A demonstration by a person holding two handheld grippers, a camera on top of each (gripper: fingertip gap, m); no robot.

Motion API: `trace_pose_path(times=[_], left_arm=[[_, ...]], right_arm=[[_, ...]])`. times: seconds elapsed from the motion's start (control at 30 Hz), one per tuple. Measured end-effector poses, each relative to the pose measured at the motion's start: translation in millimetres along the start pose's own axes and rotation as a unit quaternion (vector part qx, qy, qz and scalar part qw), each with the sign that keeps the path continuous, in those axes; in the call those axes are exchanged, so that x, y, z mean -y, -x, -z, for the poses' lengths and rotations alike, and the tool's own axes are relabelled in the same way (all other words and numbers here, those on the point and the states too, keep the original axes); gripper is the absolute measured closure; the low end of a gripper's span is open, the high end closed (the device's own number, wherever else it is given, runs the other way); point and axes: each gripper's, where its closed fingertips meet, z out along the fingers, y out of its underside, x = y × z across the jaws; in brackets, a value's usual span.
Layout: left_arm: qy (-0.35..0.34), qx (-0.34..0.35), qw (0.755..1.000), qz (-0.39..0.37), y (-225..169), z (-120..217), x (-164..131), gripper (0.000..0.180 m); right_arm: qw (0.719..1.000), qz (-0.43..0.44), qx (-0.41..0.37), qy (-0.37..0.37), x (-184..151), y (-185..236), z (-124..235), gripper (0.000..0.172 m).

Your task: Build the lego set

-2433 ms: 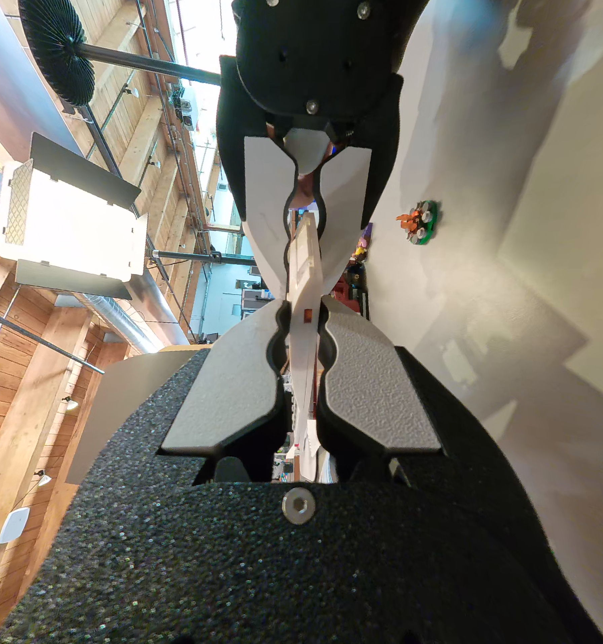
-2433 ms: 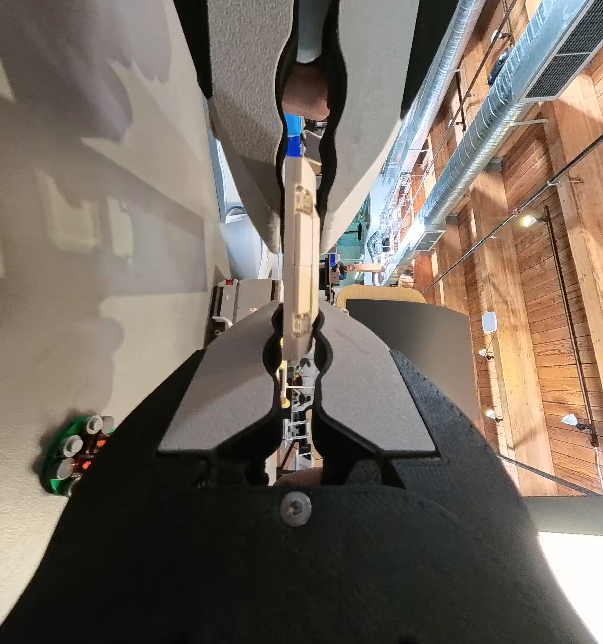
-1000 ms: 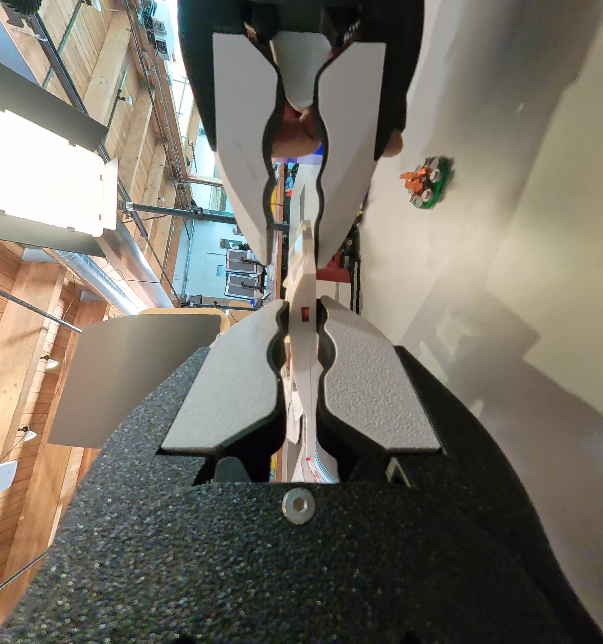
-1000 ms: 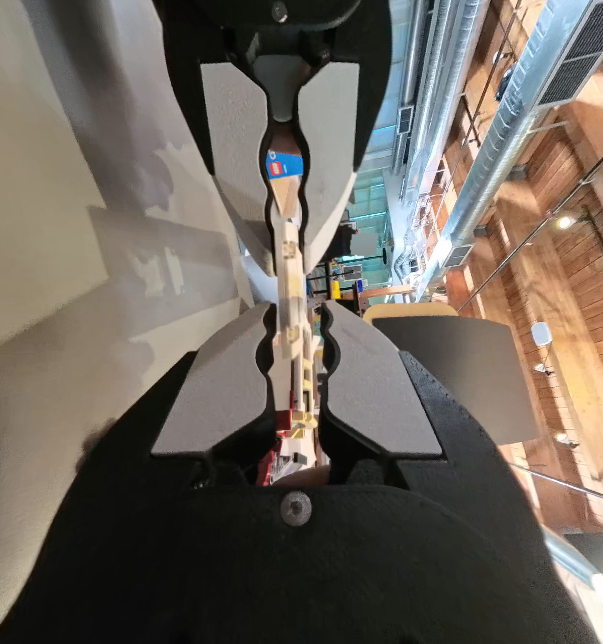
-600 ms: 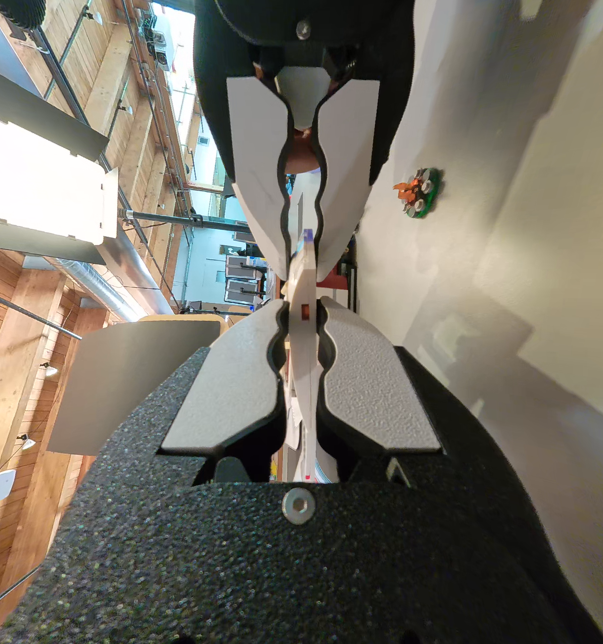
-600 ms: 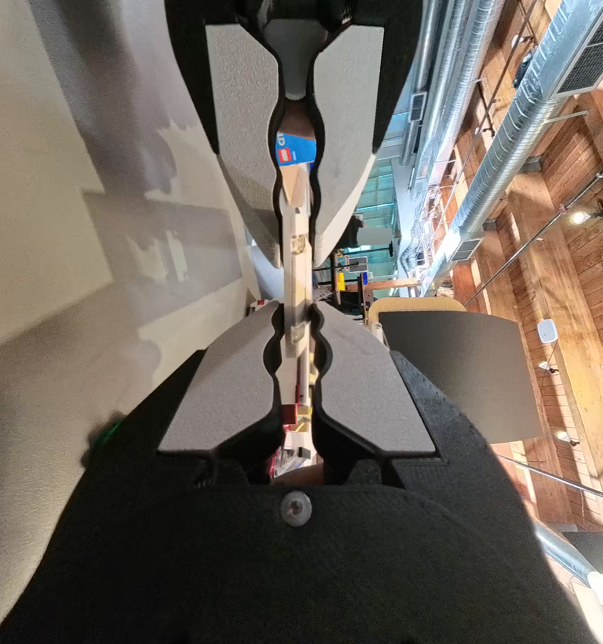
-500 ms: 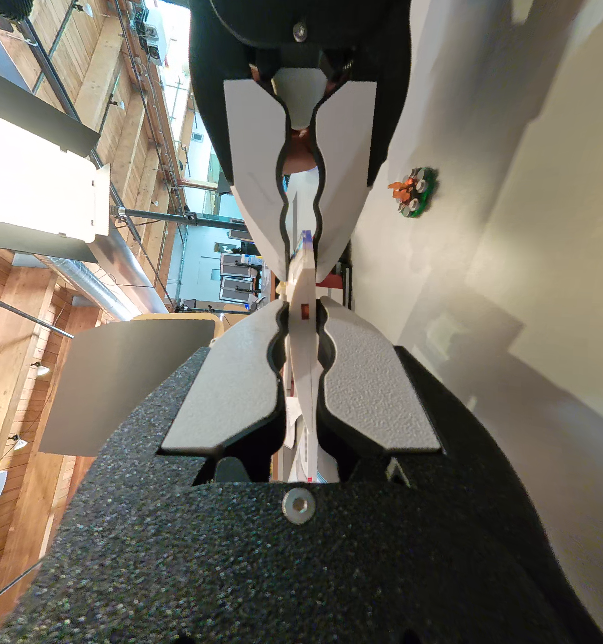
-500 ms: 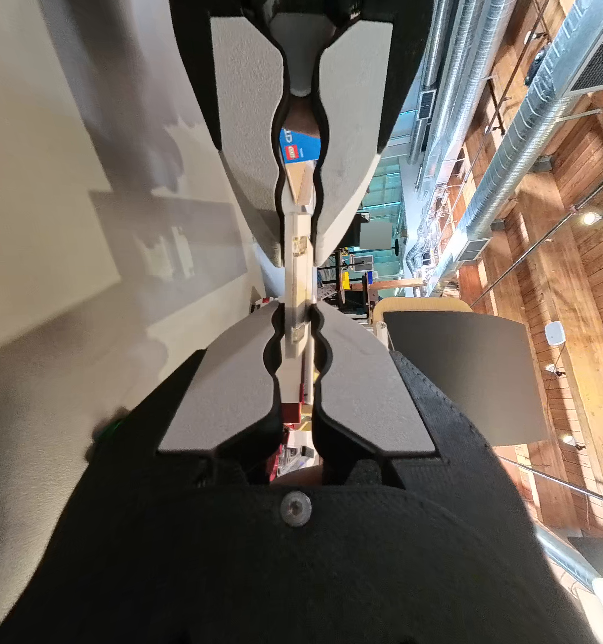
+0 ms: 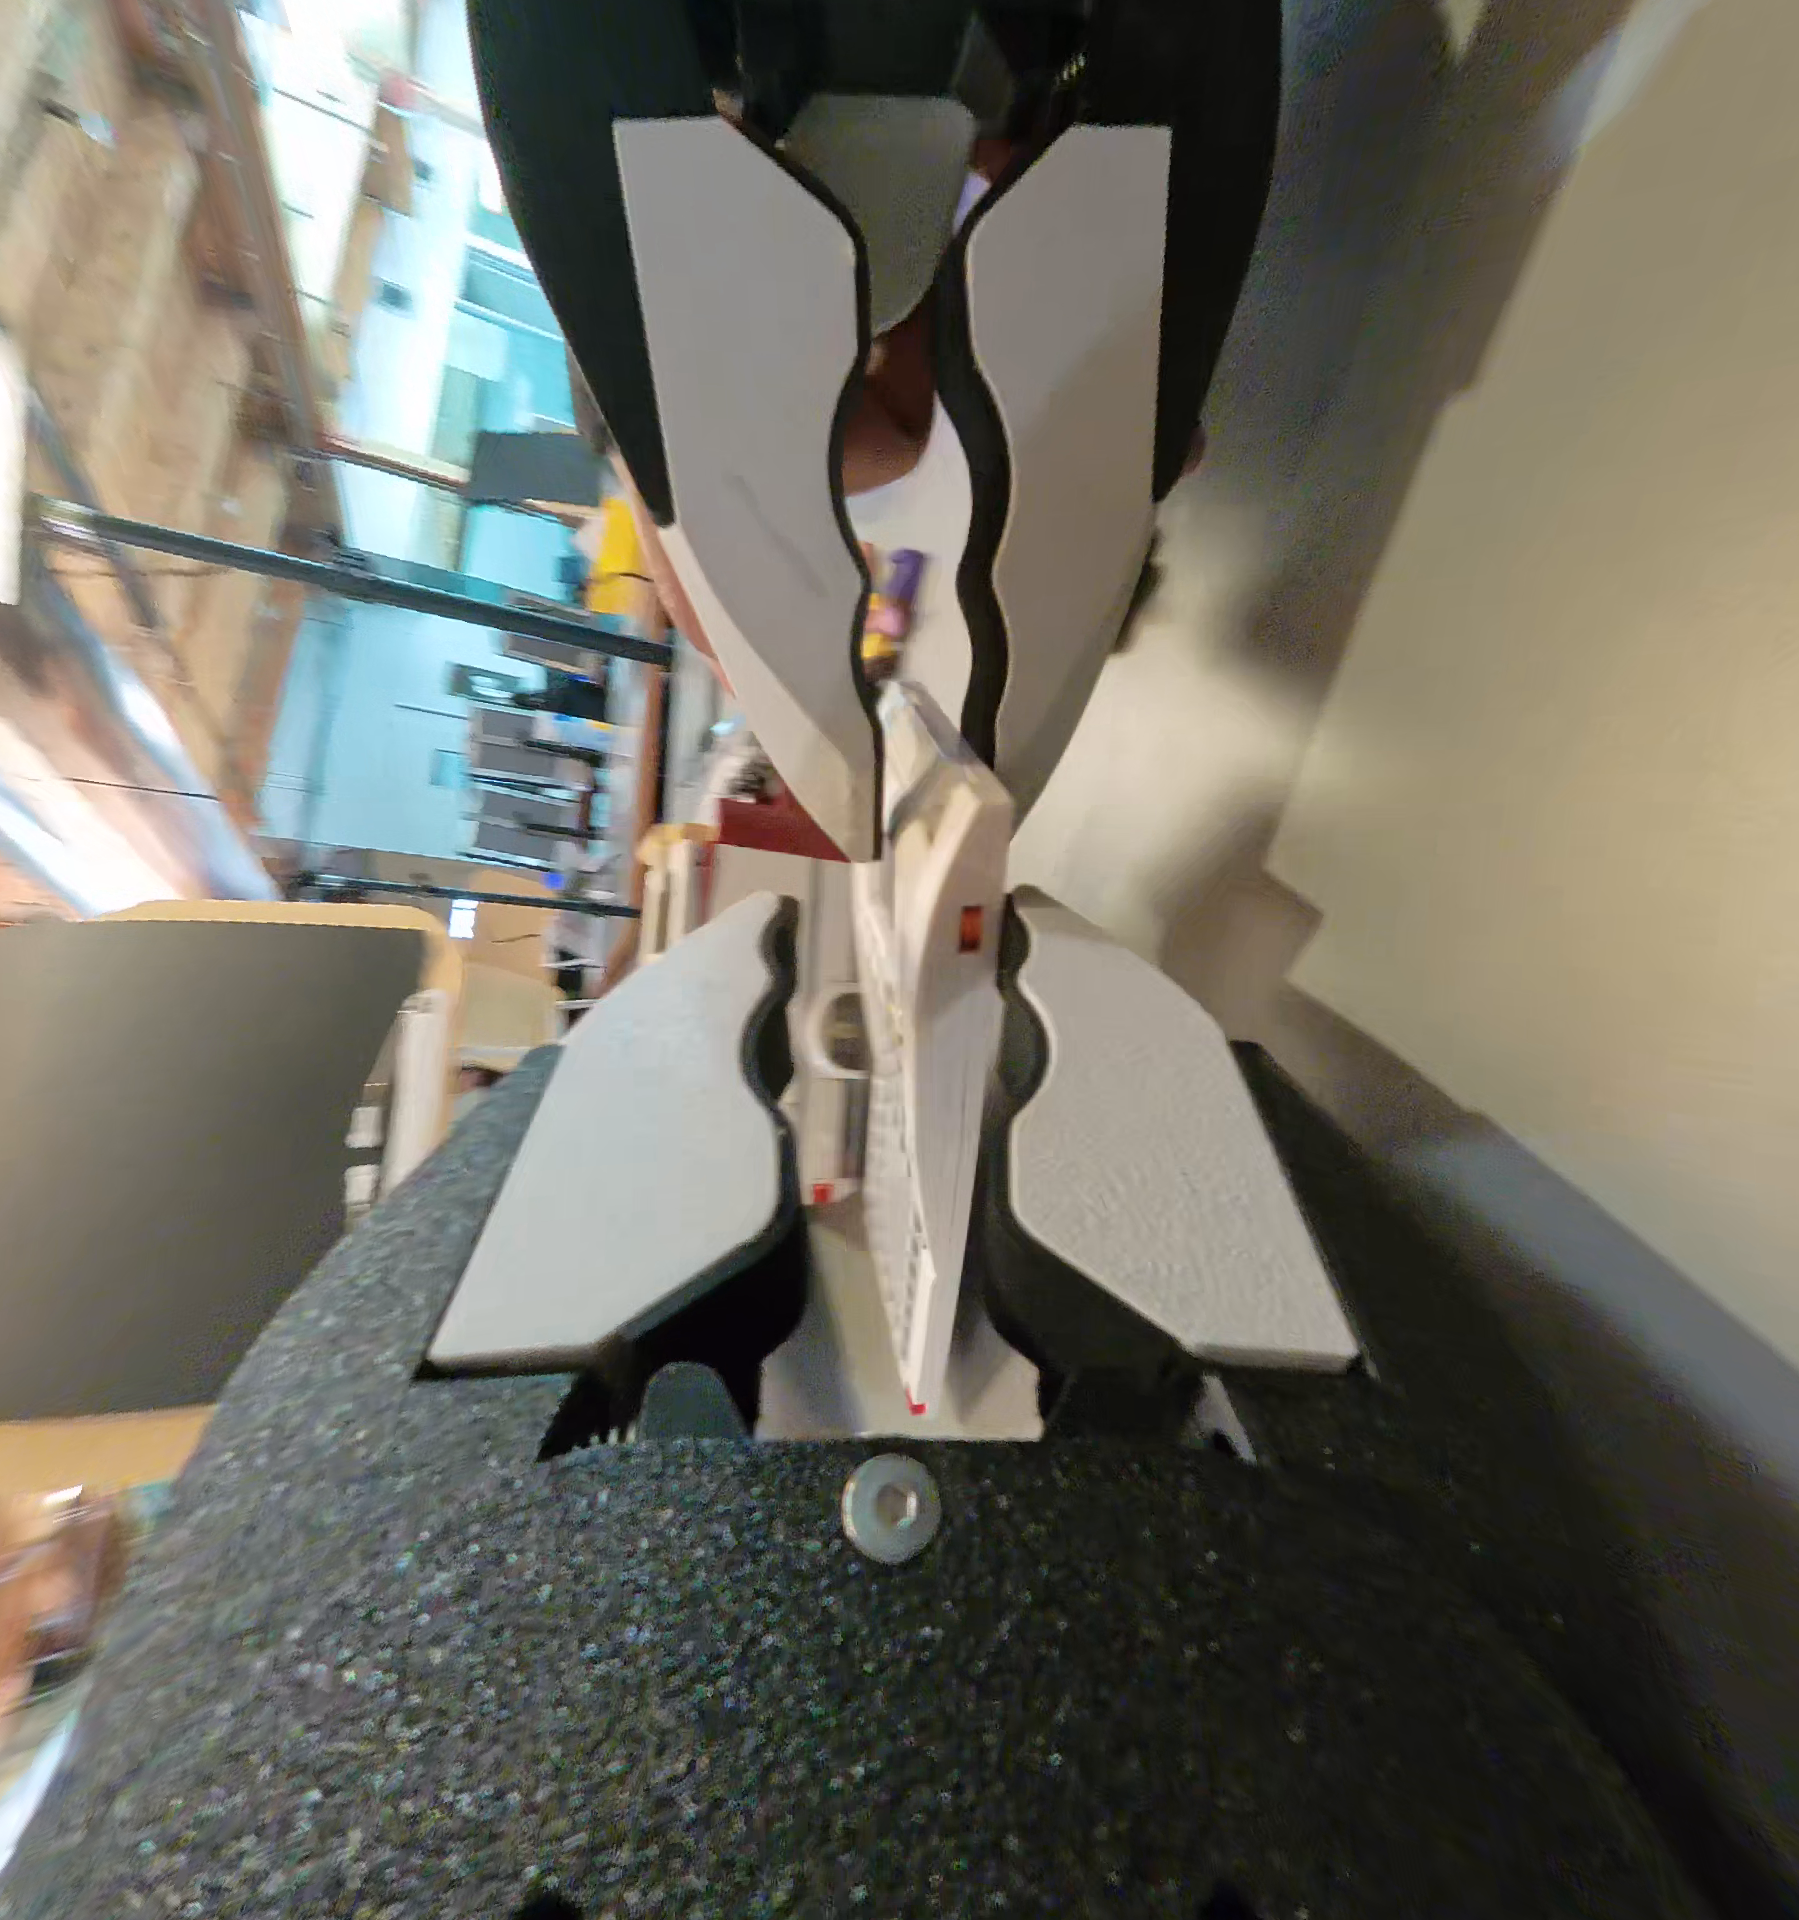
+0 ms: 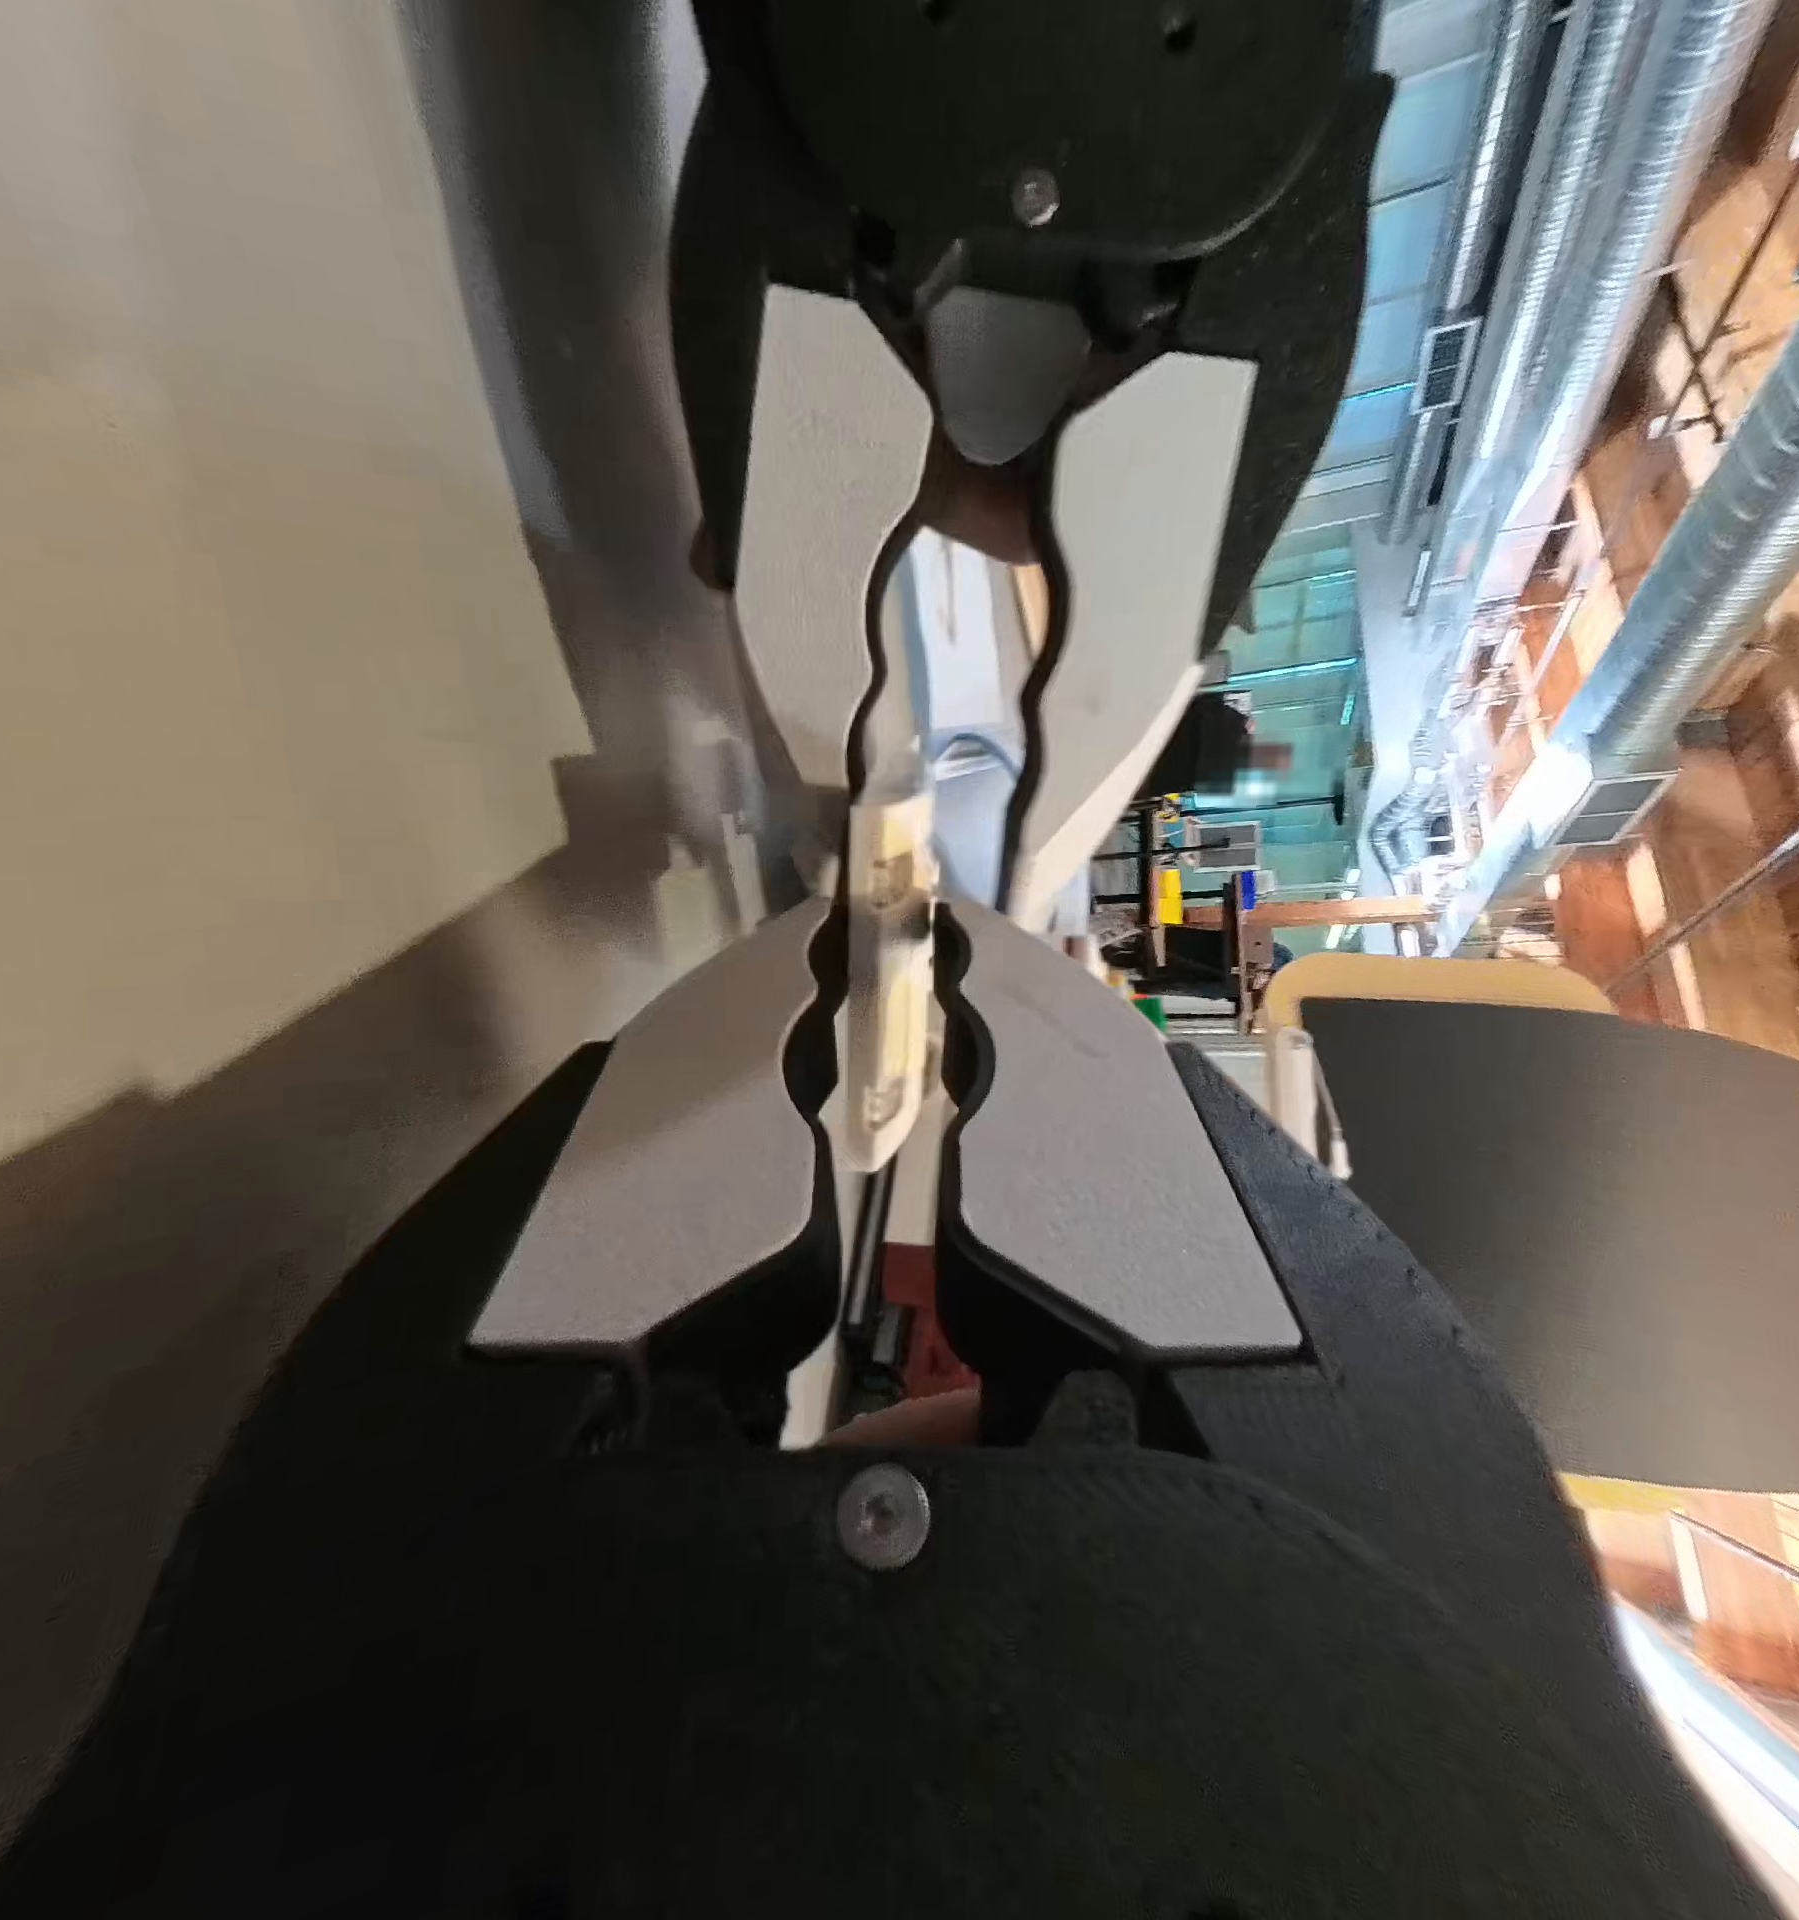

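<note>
Left wrist view: my left gripper (image 9: 900,925) has its jaws apart, w/ a white brick-built piece (image 9: 931,1039) standing between them. It leans against the right-hand pad near a small red stud; clear gap on the other side, so nothing is clamped here. The piece's far end runs up into the right gripper (image 9: 921,790), which faces me head-on, tips almost meeting mine.

Right wrist view: my right gripper (image 10: 879,925) is closed on the same piece (image 10: 884,997), seen edge-on, white and cream, blurred. Both pads press its sides; it's held off the table. Opposite, the left gripper (image 10: 936,790) stands spread, the piece's far end by one of its pads.

Bkgd: pale grey tabletop (image 9: 1601,520) along one side in both views, a dark panel w/ tan frame (image 10: 1601,1195), silver ducts (image 10: 1705,468) under a wood ceiling.
</note>
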Motion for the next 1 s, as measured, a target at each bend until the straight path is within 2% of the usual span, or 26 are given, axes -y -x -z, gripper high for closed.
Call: trace_pose_path(times=[0.1,0.17,0.27,0.4,0.57,0.6,0.73,0.8,0.9,0.93,1.0], left_arm=[[0.011,-0.071,0.995,0.064,-18,-3,-6,0.122],[0.013,-0.094,0.990,0.108,-22,-2,-8,0.117],[0.000,-0.128,0.972,0.198,-20,2,-4,0.107],[-0.010,-0.143,0.943,0.300,-10,5,-2,0.105],[-0.001,-0.167,0.891,0.423,-3,4,-10,0.107],[0.001,-0.168,0.881,0.442,-2,3,-13,0.107],[0.014,-0.155,0.848,0.507,5,1,-29,0.108],[0.012,-0.146,0.829,0.540,10,1,-35,0.108],[-0.002,-0.125,0.802,0.584,22,2,-43,0.109],[-0.004,-0.116,0.795,0.596,26,3,-47,0.110],[-0.013,-0.097,0.783,0.615,34,4,-53,0.111]], right_arm=[[0.998,-0.031,0.053,0.006,-6,18,3,0.145],[0.995,-0.060,0.082,0.011,-10,26,7,0.140],[0.979,-0.173,0.109,0.004,-11,24,16,0.136],[0.945,-0.306,0.112,-0.004,-16,13,24,0.137],[0.868,-0.448,0.192,0.093,-40,38,26,0.133],[0.851,-0.476,0.196,0.101,-42,39,28,0.127],[0.778,-0.594,0.182,0.094,-44,22,38,0.128],[0.740,-0.652,0.158,0.051,-36,-2,42,0.127],[0.670,-0.727,0.094,-0.118,1,-73,49,0.127],[0.638,-0.743,0.056,-0.193,13,-106,57,0.127],[0.547,-0.754,-0.035,-0.362,32,-173,88,0.129]])
